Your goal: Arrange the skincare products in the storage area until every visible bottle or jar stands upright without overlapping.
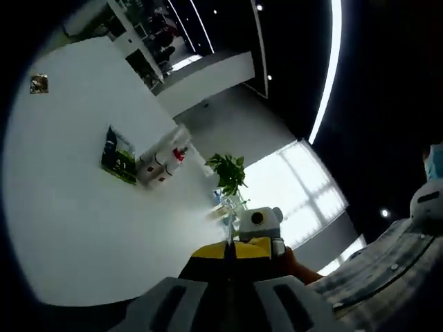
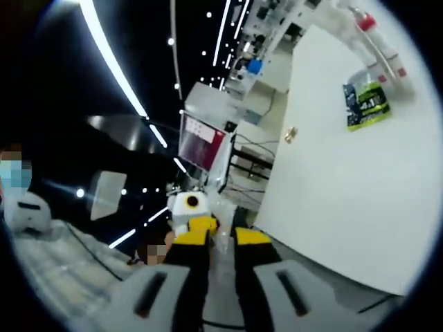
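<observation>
Where the skincare products sit: small pale, clear shapes [image 1: 223, 205] lie just above the jaw tips in the lower middle of the left gripper view; they are too blurred to tell bottle from jar, or upright from tipped; a pale blurred shape [image 2: 223, 243] also lies in the gap between the jaws in the lower middle of the right gripper view
Left gripper [image 1: 230, 250]: bottom centre of its view; yellow tips pressed together along one thin seam
Right gripper [image 2: 226, 235]: bottom centre of its view; yellow tips spread, with a gap between them; I cannot tell whether they touch the pale shape
Hand [image 2: 156, 253]: lower left of the right gripper view, just beside the jaws
Striped sleeve [image 1: 387, 273]: lower right of the left gripper view
Plant [image 1: 228, 171]: centre of the left gripper view, above the clear shapes
White wall [image 1: 69, 207]: left of that frame; it carries a green and black poster [image 1: 118, 156]; red and white cylinders [image 1: 163, 163] stand just beside the poster
Red screen [image 2: 201, 146]: middle of the right gripper view, above the jaws
Light strip [image 1: 330, 66]: upper right of the left gripper view, on a dark ceiling
</observation>
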Demonstrator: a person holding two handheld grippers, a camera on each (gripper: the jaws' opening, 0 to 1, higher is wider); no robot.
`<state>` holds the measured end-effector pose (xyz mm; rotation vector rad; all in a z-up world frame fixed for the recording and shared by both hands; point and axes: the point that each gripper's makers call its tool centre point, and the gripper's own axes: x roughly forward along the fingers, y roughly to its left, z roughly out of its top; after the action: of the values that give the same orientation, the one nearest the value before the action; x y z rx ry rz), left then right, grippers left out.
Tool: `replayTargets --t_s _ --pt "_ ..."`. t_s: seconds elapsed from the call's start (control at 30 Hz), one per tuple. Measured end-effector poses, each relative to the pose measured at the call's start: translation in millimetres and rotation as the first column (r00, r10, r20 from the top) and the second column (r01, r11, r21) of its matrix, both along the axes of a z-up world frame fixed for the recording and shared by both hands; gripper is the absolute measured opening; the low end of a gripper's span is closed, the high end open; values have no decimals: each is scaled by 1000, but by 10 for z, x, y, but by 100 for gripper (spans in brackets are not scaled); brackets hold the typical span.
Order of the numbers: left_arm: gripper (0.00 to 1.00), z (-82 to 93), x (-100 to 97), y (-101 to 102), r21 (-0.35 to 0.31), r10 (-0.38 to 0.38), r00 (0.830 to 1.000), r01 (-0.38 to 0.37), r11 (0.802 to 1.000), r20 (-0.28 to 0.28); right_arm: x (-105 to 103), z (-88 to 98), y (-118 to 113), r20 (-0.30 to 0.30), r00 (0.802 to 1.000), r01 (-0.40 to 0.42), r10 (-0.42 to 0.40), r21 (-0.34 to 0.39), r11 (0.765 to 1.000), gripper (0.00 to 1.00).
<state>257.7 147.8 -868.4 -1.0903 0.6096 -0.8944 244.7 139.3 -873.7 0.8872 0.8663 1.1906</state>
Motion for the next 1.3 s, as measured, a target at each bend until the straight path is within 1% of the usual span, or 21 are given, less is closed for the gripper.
replayTargets --t_s 0.07,0.13,0.17,0.23,0.33,0.43,0.53,0.63,0.67,0.8,0.87,0.93,0.97,1.0,1.03,1.07,1.13,1.17,1.23,1.27,1.3 --pt "0 12 -17 -16 -17 0 1000 0 1000 -7 -16 -12 61 5 1000 -8 8 -5 1000 11" --pt "0 27 -42 -47 -28 5 1000 -5 1000 -11 -25 -20 115 10 1000 -12 12 -6 1000 3" --pt "0 23 -46 -42 -26 19 1000 -20 999 -17 -10 -5 124 -6 1000 -7 7 10 1000 2" --pt "1 39 -52 17 -66 40 999 -42 997 -34 -28 19 145 -37 999 -25 26 37 999 0" --pt "2 9 -87 52 -74 45 998 -48 996 -48 -70 10 187 -59 996 -62 63 30 998 0" --pt "3 -15 -89 163 -103 79 994 -87 991 -78 -133 -1 219 -62 991 -118 118 -1 993 0" --pt "3 26 24 312 -125 156 985 -165 978 -76 -185 -5 227 -85 984 -161 160 -7 987 0" --pt "1 32 -13 334 -110 124 991 -130 985 -54 -197 12 247 -74 982 -175 174 -5 985 0" --pt "0 20 -10 338 -89 135 990 -139 986 -47 -200 18 252 -69 982 -179 178 -5 984 0" --pt "0 -11 1 366 -74 153 987 -156 985 -48 -179 7 262 -57 984 -168 168 -10 986 0" --pt "0 -15 16 391 -80 166 985 -169 982 -49 -123 -27 266 -21 990 -139 138 -26 990 2" --pt "0 -32 25 400 -86 168 984 -172 981 -56 -131 -28 267 -34 990 -140 139 -24 990 1" --pt "1 -47 27 398 -90 164 984 -170 981 -67 -147 18 271 -52 987 -150 150 3 989 0" --pt "2 -27 43 409 -115 170 983 -177 977 -74 -117 59 271 -28 989 -143 143 14 990 0" --pt "3 7 58 423 -139 175 982 -183 973 -70 -89 66 265 -5 991 -134 134 3 991 0" --pt "4 4 51 408 -127 171 983 -179 976 -67 -53 76 253 -11 992 -123 123 10 992 0" --pt "16 -15 44 403 -109 171 984 -177 978 -57 40 105 231 -23 996 -88 89 32 996 0" --pt "17 -27 39 388 -99 172 983 -178 979 -65 117 152 209 -50 997 -55 59 69 996 0" --pt "10 32 3 349 -127 150 987 -156 980 -59 185 182 177 -75 997 -29 36 93 995 0" --pt "9 75 -1 339 -146 145 988 -151 978 -52 181 162 168 -58 997 -44 48 75 996 0" --pt "8 70 7 338 -137 150 987 -156 978 -48 175 171 179 -54 997 -51 54 72 996 0"
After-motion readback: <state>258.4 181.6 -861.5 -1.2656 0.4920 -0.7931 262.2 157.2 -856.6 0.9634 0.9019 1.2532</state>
